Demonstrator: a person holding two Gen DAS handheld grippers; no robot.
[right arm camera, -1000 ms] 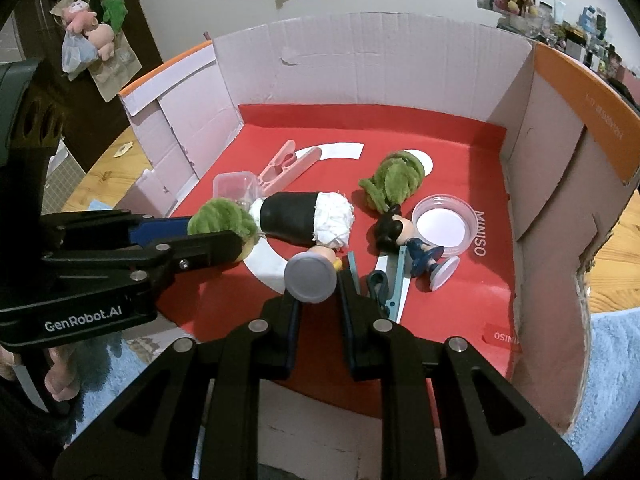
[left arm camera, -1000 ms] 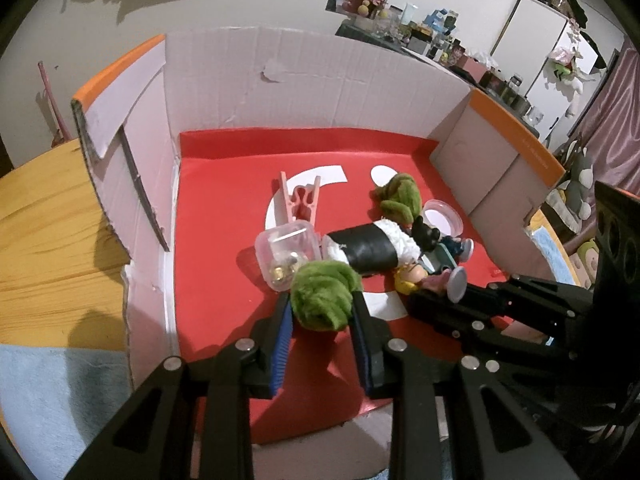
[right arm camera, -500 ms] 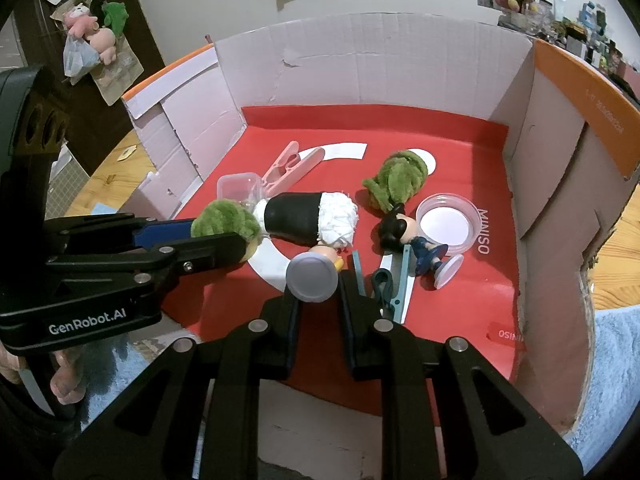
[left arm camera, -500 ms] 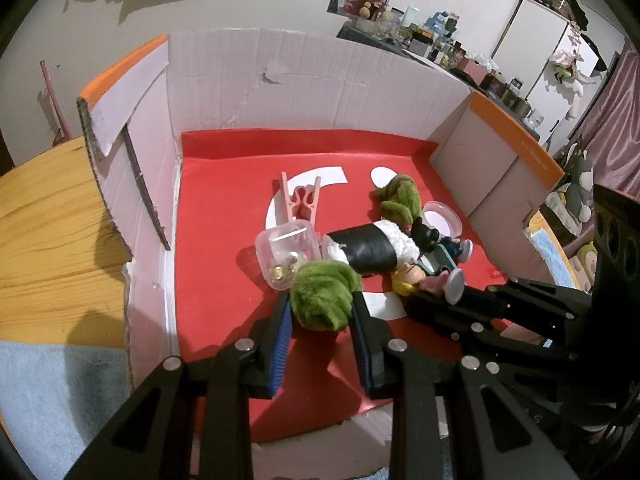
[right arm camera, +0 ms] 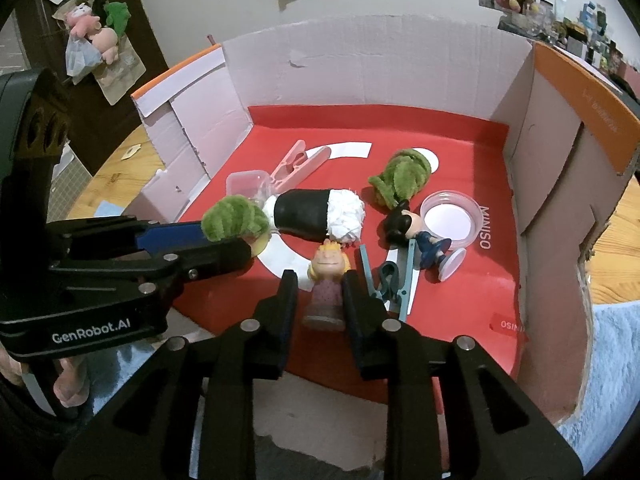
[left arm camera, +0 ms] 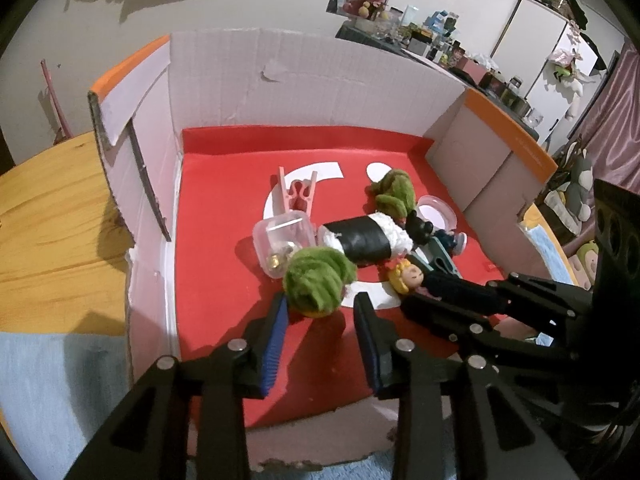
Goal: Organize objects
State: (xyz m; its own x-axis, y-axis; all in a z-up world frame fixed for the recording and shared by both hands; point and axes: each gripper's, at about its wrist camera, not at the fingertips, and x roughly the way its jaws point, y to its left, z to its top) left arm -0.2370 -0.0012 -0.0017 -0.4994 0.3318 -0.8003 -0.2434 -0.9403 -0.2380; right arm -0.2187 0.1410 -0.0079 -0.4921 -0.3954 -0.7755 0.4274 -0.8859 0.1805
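Note:
A cardboard box [left arm camera: 320,92] with a red floor holds the toys. My left gripper [left arm camera: 320,312] is shut on a fuzzy green toy [left arm camera: 318,280], seen too in the right wrist view [right arm camera: 234,218]. My right gripper [right arm camera: 320,280] is shut on a blonde doll figure [right arm camera: 326,284], head forward; it also shows in the left wrist view [left arm camera: 410,278]. Just beyond lie a black-and-white plush roll [right arm camera: 316,216], a second green fuzzy toy [right arm camera: 400,178], a black-haired figure [right arm camera: 412,232], a pink clothespin [right arm camera: 300,164] and a clear small case [left arm camera: 284,236].
A round clear lid [right arm camera: 450,220] and a teal clip [right arm camera: 390,276] lie on the red floor at the right. The box walls [right arm camera: 560,200] stand on three sides. A wooden table [left arm camera: 52,216] lies left of the box, a blue cloth [left arm camera: 52,392] in front.
The doll in my right gripper has turned from base-forward to head-forward and sits lower. Both grippers have drawn back slightly toward the box's front; the green toy stays held.

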